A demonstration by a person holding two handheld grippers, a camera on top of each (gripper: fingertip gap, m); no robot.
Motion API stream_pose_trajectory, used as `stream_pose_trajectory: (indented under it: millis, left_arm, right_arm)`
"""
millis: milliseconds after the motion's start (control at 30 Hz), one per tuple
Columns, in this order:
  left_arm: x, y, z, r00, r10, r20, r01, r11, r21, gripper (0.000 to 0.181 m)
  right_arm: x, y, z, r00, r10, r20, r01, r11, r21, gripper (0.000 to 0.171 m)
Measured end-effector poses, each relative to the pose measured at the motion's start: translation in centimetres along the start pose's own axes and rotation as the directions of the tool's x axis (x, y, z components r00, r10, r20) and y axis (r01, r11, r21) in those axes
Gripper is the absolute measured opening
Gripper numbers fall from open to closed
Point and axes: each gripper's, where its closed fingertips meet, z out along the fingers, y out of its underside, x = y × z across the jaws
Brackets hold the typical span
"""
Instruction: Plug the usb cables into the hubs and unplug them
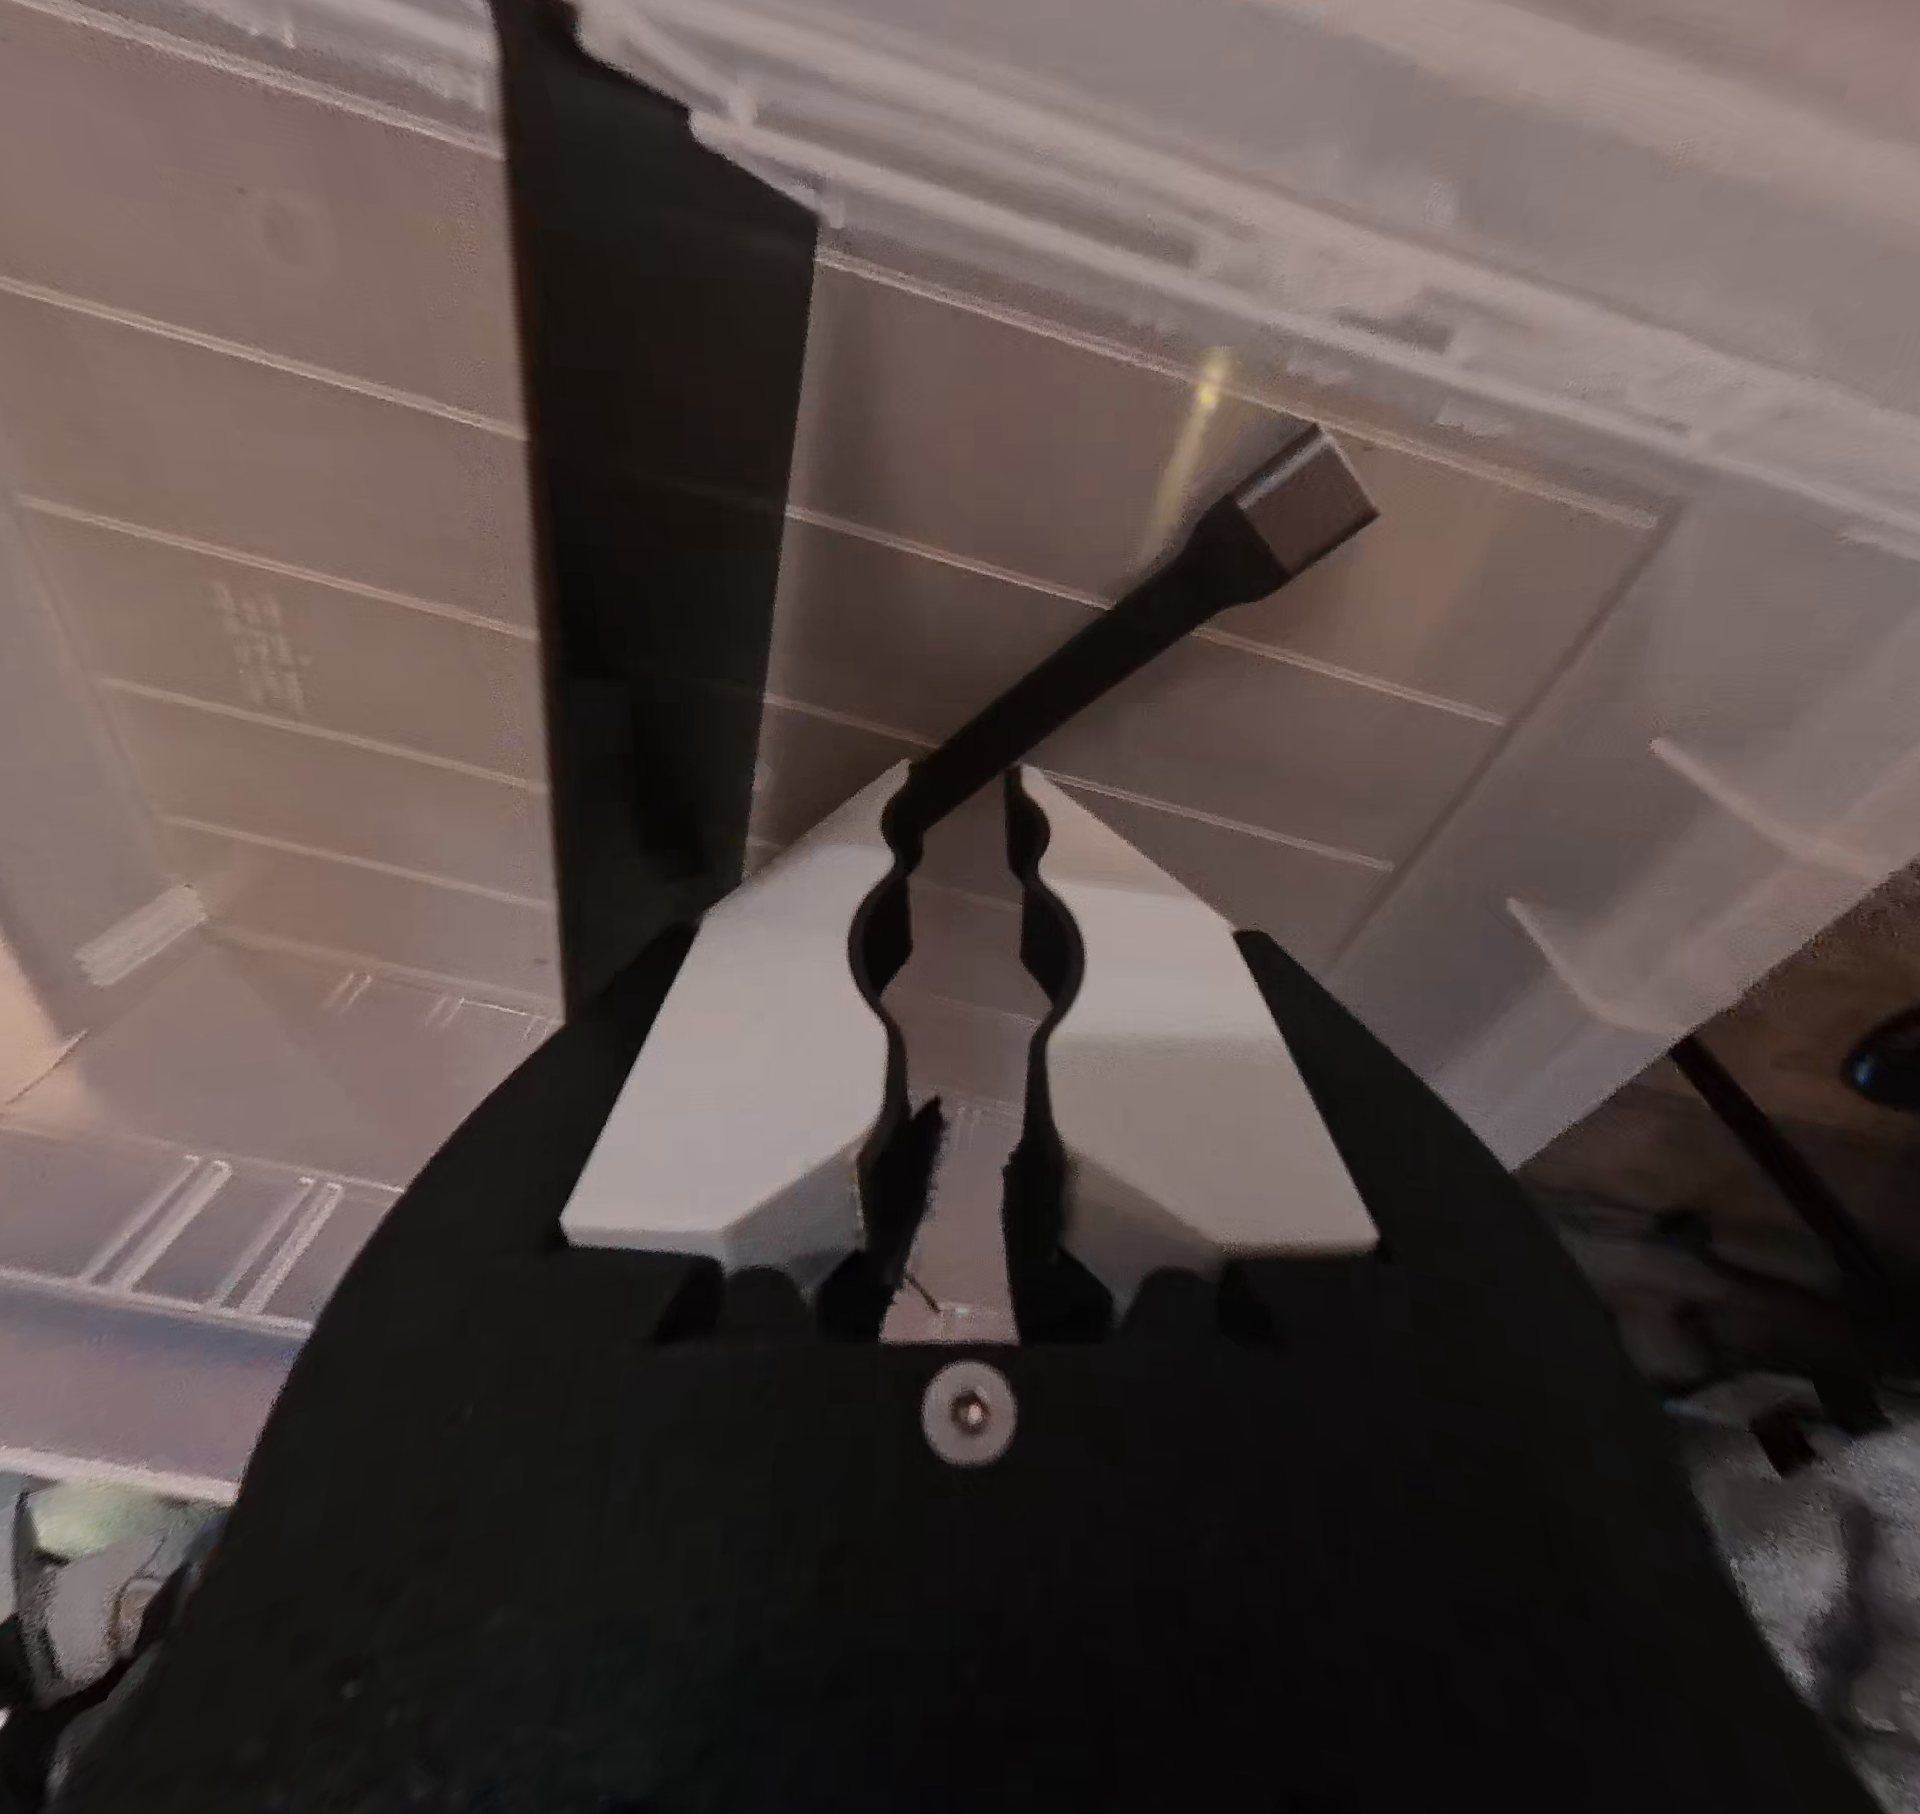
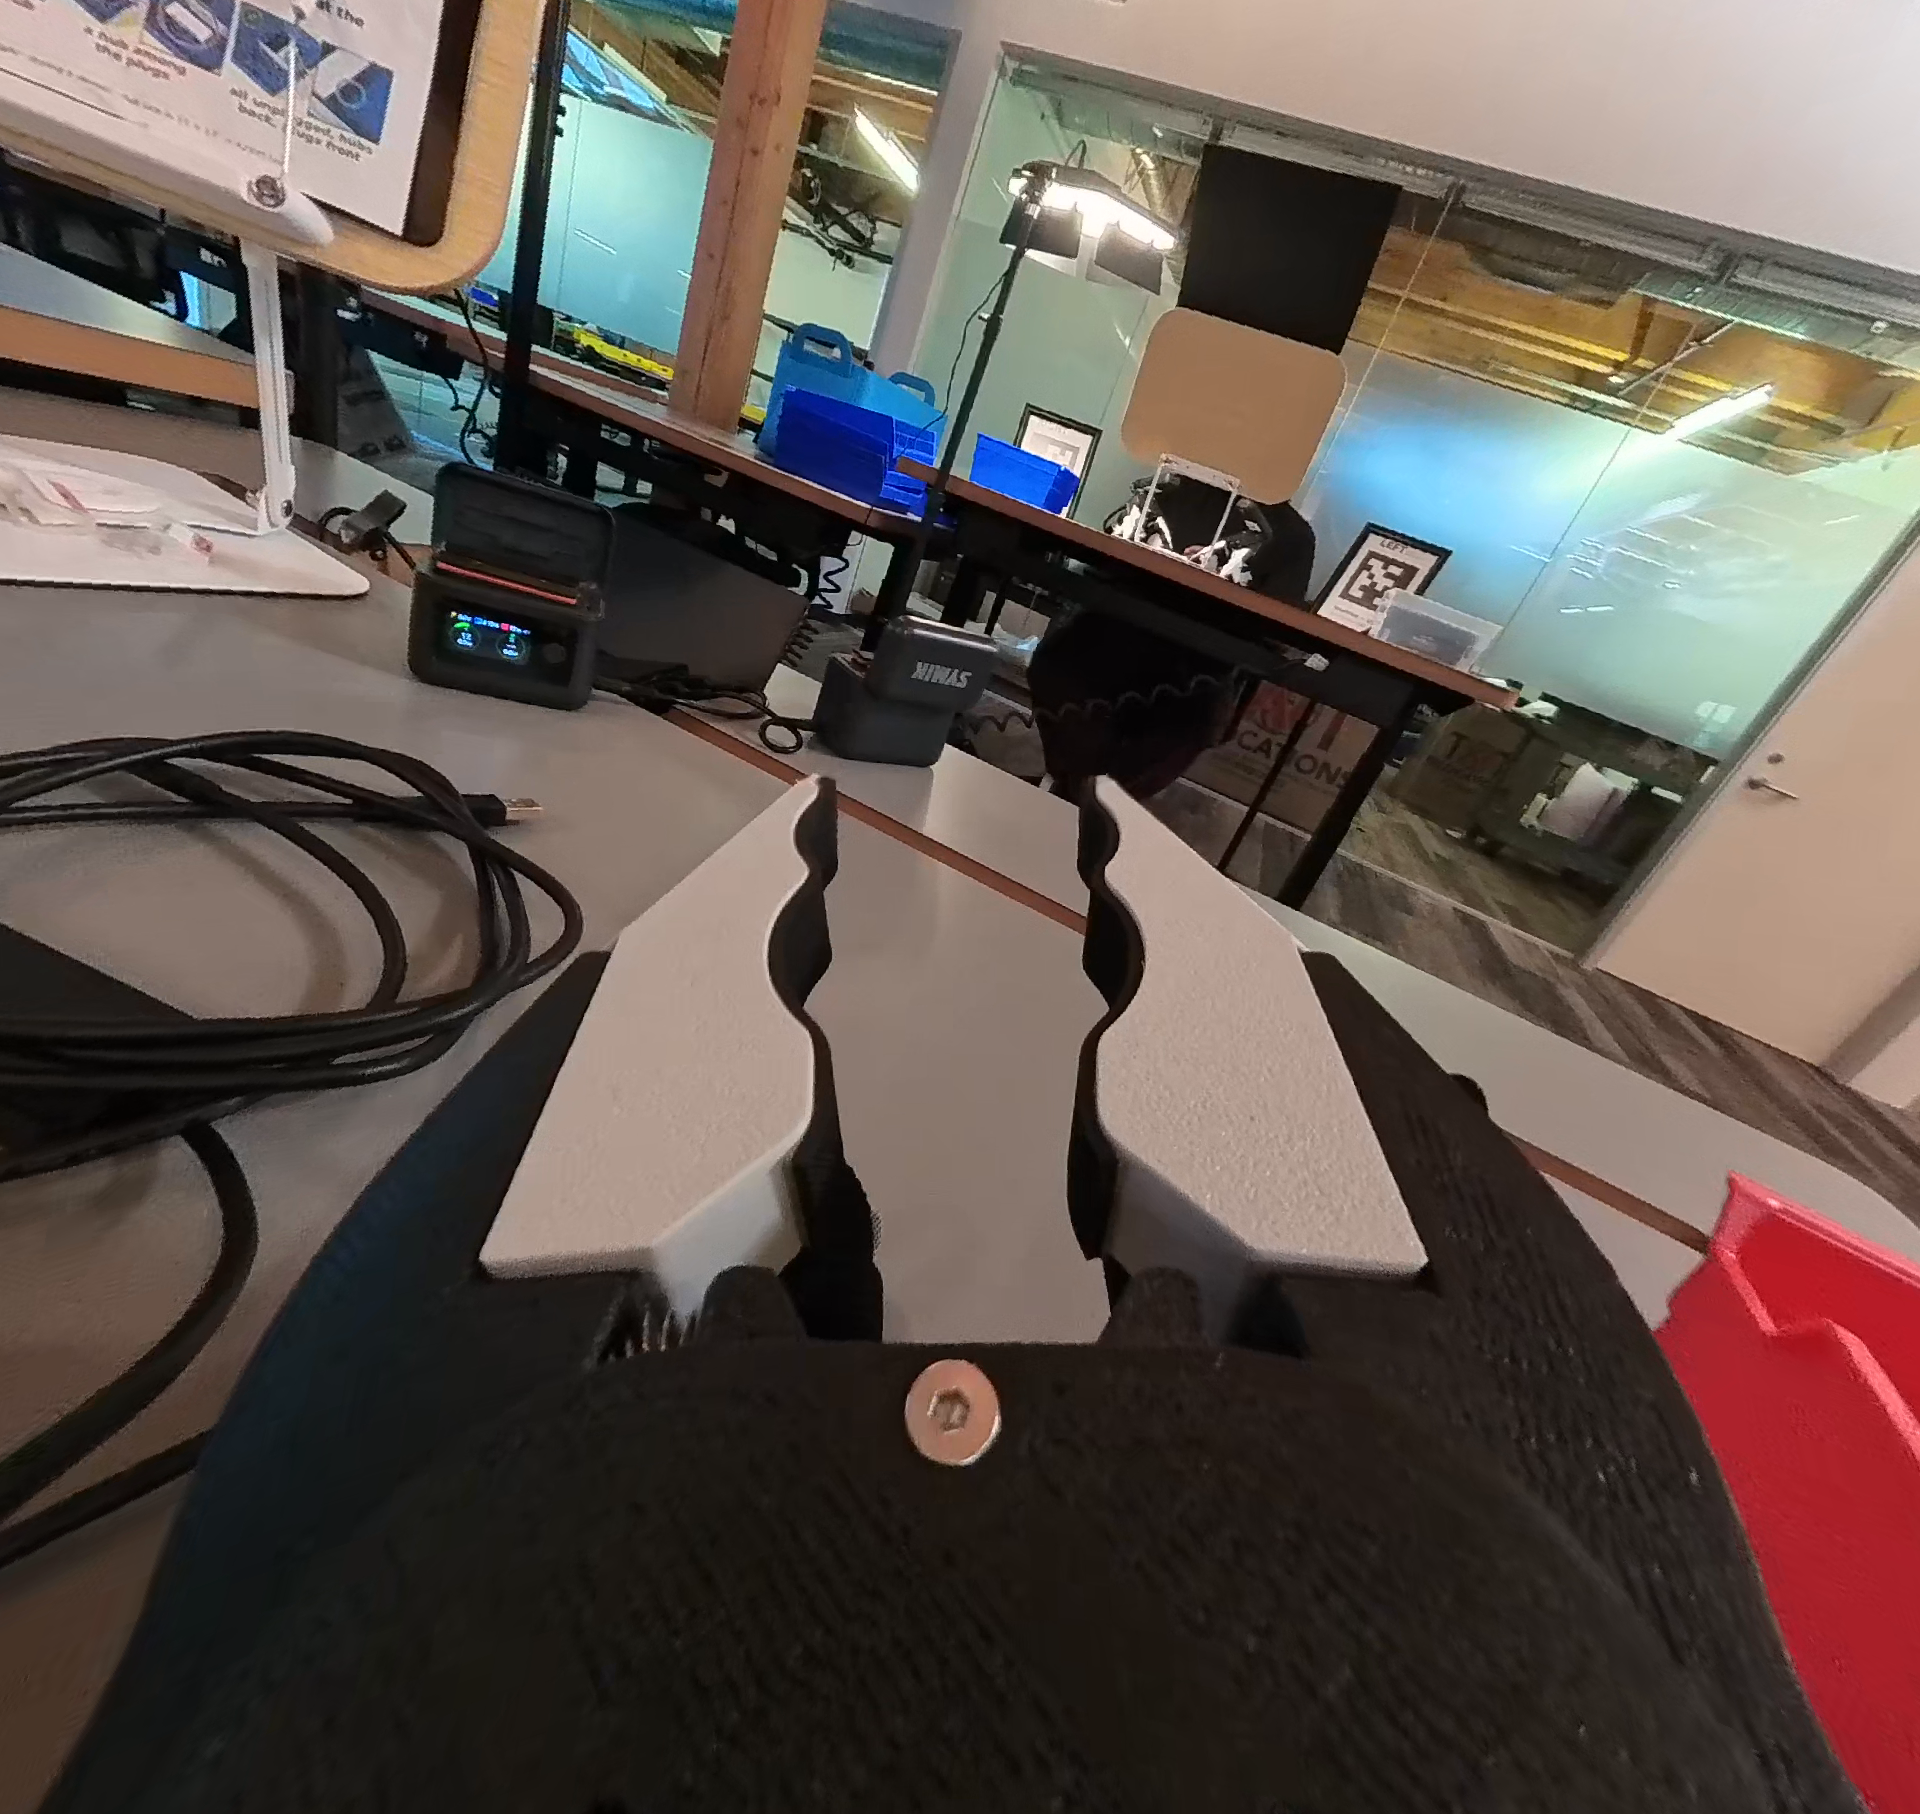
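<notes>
The translucent whitish bin frames a black cable with a silver plug. Coiled cables are black on the grey table (a red tray sits at its edge).

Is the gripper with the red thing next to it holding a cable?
No, the right gripper is open with only bare table between its fingers, while the black cables lie off to its left.

The left tongs stand nearly closed, a narrow gap between their tips; the right tongs gape wide.
</notes>
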Motion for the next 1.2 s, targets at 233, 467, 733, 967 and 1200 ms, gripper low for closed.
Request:
stream_pose_trajectory:
  millis: [233,467,733,967,1200]
  left_arm:
    - [0.1,-0.1,-0.1,0.998,0.06,0.006,-0.059,0.995,-0.08,0.028]
    - [-0.1,0.2,-0.2,0.988,0.143,0.05,-0.139,0.987,-0.084,0.035]
    - [0.6,0.3,0.2,0.988,0.151,0.016,-0.15,0.988,-0.047,0.02]
    - [0.7,0.3,0.3,0.987,0.155,0.033,-0.154,0.987,-0.045,0.011]
    - [0.1,0.3,0.3,0.989,0.125,0.081,-0.12,0.991,-0.055,0.009]
  right_arm:
    - [0.1,0.1,0.0,1.0,0.014,0.0,-0.014,1.0,-0.002,0.045]
    - [-0.2,0.2,0.2,1.0,0.011,0.014,-0.011,1.0,-0.011,0.045]
    - [-0.3,0.3,0.2,1.0,0.008,0.019,-0.008,1.0,-0.013,0.045]
    - [-0.4,0.3,0.2,1.0,0.003,0.024,-0.003,1.0,-0.014,0.044]
    - [-0.4,0.2,0.2,1.0,0.011,0.026,-0.01,1.0,-0.009,0.044]
